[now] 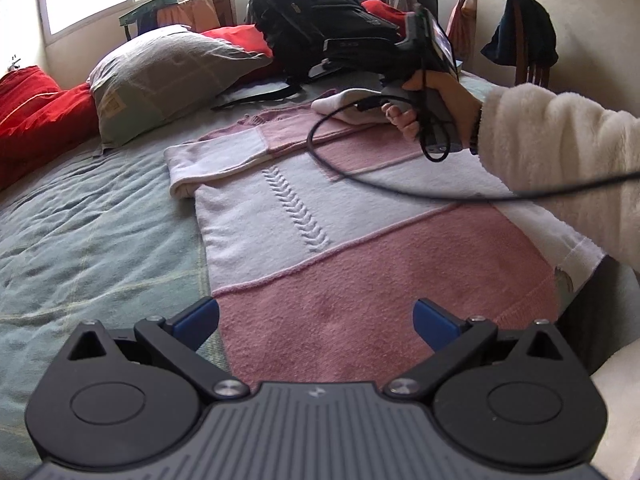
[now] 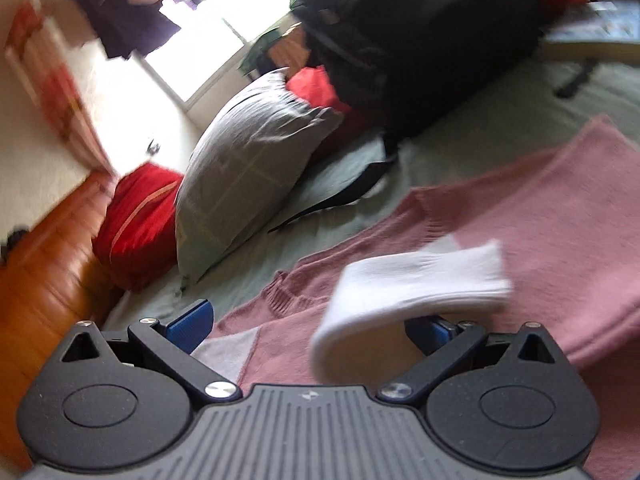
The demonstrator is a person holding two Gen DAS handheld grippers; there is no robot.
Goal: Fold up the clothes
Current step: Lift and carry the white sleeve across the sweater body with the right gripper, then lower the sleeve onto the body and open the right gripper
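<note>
Roughly halfway: sweater (image 1: 360, 216) flat on the bed (image 1: 88, 232), both sleeves in, body fold left. Left gripper (image 1: 316, 322) wide open, empty, over the hem. Right gripper (image 2: 308, 326) open, white cuff (image 2: 416, 280) draped past it.

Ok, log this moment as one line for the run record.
task: fold clothes | left gripper: open above sweater hem | right gripper: open by white cuff | sweater flat on bed

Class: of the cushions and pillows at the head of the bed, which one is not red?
The grey checked pillow; the cushions beside and behind it are red.
</note>
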